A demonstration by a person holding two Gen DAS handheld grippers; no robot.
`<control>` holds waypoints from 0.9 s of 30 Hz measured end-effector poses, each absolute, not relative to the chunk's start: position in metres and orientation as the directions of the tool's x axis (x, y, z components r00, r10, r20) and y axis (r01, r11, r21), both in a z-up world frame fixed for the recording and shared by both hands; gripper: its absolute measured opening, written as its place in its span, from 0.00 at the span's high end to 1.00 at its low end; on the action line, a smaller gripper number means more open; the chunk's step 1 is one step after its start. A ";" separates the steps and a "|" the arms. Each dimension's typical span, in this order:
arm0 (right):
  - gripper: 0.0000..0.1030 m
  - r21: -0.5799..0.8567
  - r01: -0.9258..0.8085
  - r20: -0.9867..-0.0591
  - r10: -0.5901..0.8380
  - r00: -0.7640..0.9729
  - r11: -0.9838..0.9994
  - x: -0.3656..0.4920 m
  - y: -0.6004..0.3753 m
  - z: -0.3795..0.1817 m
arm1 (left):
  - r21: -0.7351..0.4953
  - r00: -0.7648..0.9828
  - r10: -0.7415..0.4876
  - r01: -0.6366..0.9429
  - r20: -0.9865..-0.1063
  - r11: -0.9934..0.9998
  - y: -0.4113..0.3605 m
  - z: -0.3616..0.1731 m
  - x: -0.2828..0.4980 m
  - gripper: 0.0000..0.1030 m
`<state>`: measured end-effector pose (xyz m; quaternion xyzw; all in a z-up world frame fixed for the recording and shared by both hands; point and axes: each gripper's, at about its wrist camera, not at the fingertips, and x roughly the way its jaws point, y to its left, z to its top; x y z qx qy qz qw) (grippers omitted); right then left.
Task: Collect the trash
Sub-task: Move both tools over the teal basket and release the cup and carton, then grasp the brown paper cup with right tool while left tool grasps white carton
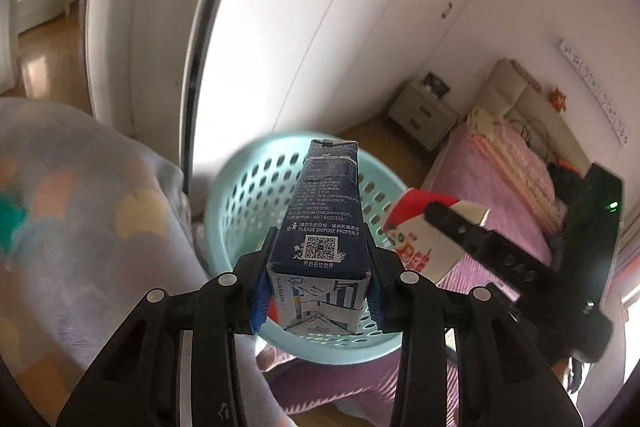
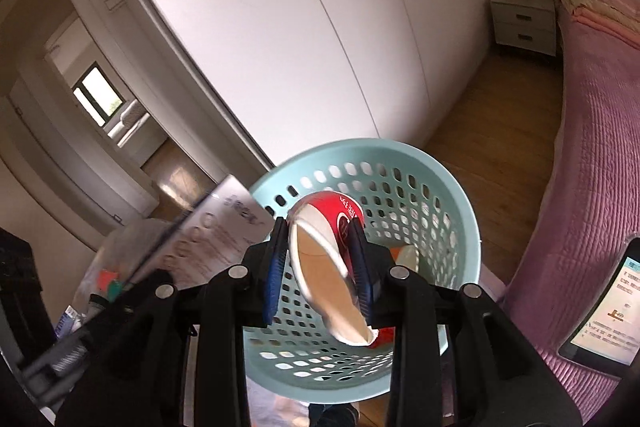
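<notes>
A: Left gripper (image 1: 318,291) is clamped on the dark milk carton (image 1: 324,227), long axis pointing away from the fingers, straight over the teal basket (image 1: 240,195).

B: And the right gripper (image 2: 320,267)?

A: Closed on a squashed red paper cup (image 2: 328,259), mouth facing near, hanging above the basket too. Both look ready to drop; I'd say the right sits more centrally.
</notes>
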<state>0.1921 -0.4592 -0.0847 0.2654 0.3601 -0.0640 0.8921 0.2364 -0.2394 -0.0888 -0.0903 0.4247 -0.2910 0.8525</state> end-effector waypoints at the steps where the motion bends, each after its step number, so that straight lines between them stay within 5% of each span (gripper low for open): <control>1: 0.73 0.427 0.311 -0.681 0.076 0.728 0.849 0.193 -0.461 -0.087 | -0.398 0.462 -0.570 0.420 -0.680 0.815 -0.243 -0.093 0.238 0.65; 9: 0.69 0.423 0.324 -0.700 0.078 0.710 0.846 0.202 -0.457 -0.093 | -0.395 0.473 -0.570 0.422 -0.672 0.816 -0.238 -0.094 0.233 0.50; 12: 0.45 0.415 0.335 -0.706 0.067 0.705 0.846 0.202 -0.455 -0.094 | -0.388 0.496 -0.568 0.424 -0.657 0.819 -0.228 -0.088 0.227 0.44; 27: 0.45 0.393 0.211 -0.649 0.107 0.753 0.895 0.179 -0.411 -0.059 | -0.373 0.634 -0.539 0.390 -0.555 0.842 -0.157 -0.035 0.178 0.36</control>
